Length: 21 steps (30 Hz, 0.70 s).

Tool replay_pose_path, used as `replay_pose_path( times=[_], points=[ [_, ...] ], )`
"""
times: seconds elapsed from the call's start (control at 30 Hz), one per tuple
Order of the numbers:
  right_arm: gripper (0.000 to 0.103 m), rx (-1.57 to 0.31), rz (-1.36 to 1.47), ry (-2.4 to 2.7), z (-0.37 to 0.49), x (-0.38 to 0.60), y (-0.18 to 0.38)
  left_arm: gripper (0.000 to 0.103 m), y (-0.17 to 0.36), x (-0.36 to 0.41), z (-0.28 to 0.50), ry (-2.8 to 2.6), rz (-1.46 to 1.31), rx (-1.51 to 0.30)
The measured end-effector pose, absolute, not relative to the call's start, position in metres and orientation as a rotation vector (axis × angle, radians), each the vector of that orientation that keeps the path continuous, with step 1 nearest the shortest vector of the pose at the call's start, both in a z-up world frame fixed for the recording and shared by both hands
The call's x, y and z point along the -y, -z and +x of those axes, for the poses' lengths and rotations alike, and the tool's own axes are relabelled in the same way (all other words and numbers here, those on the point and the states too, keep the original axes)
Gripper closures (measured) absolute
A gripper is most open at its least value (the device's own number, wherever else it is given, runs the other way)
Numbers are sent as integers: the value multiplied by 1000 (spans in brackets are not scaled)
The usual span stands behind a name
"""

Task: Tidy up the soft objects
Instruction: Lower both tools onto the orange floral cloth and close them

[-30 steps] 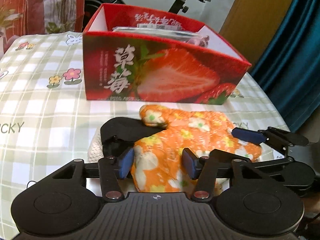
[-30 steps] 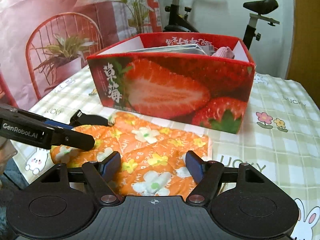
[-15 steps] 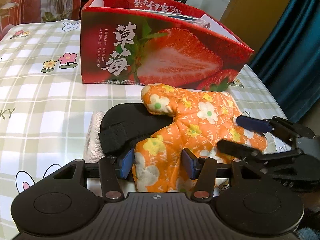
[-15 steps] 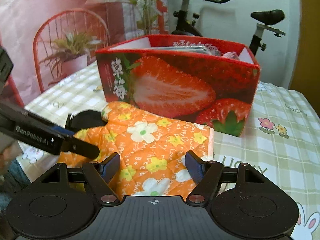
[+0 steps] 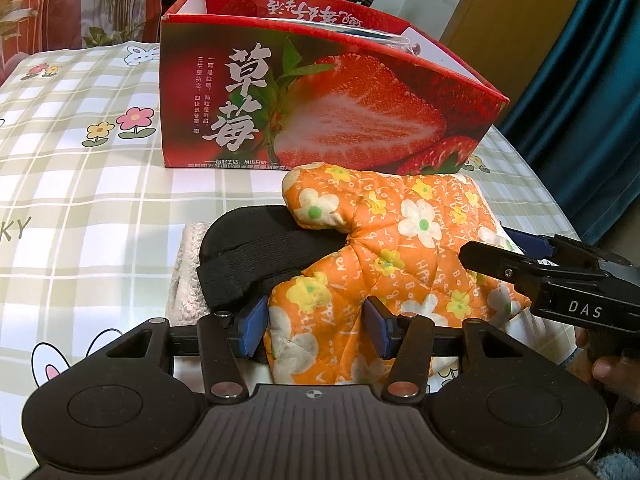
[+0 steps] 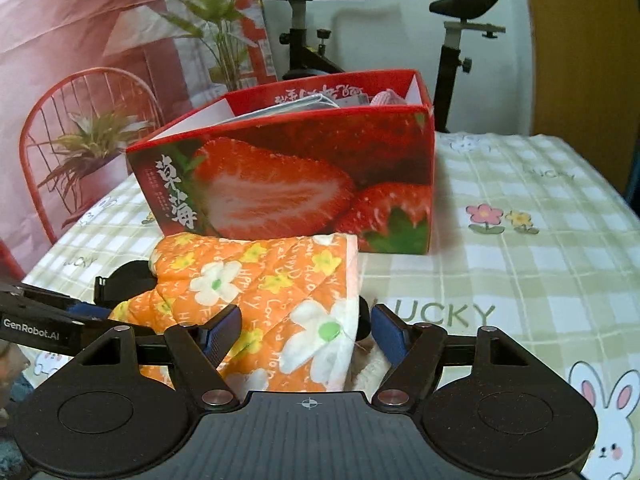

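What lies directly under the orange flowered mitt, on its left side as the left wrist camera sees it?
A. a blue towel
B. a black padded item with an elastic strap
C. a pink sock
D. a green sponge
B: the orange flowered mitt partly covers a black padded item whose strap shows.

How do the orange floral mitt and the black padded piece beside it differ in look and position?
The orange floral mitt is bright, quilted and flower-printed; the black padded piece is plain and dark, with a ribbed strap. The mitt lies on top, partly covering the black piece. The left claw straddles the mitt's end; the black piece lies beside it. Both rest on the checked tablecloth.
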State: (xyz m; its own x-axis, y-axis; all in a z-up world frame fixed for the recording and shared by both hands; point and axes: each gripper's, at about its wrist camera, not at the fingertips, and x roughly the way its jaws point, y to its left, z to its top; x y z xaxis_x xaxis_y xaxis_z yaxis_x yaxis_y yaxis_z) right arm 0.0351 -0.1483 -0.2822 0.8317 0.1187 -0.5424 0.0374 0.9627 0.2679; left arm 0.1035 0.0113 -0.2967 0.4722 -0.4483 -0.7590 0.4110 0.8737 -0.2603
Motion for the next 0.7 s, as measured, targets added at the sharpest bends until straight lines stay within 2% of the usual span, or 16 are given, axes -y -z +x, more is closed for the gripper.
replay_pose_path(
  times=[0.1,0.2,0.47,0.7],
  points=[
    [58,-562,195,-36,32,138,274,48,296,-13,104,526,-52,-942],
    [63,-544,136,-24,30,132,268,48,297,-14,104,526,-58,-941],
    [58,-528,25,-13,27,122,265,48,297,-14,103,526,-62,-938],
    [55,-538,62,-24,29,128,267,48,297,-14,103,524,-61,-939]
  ],
)
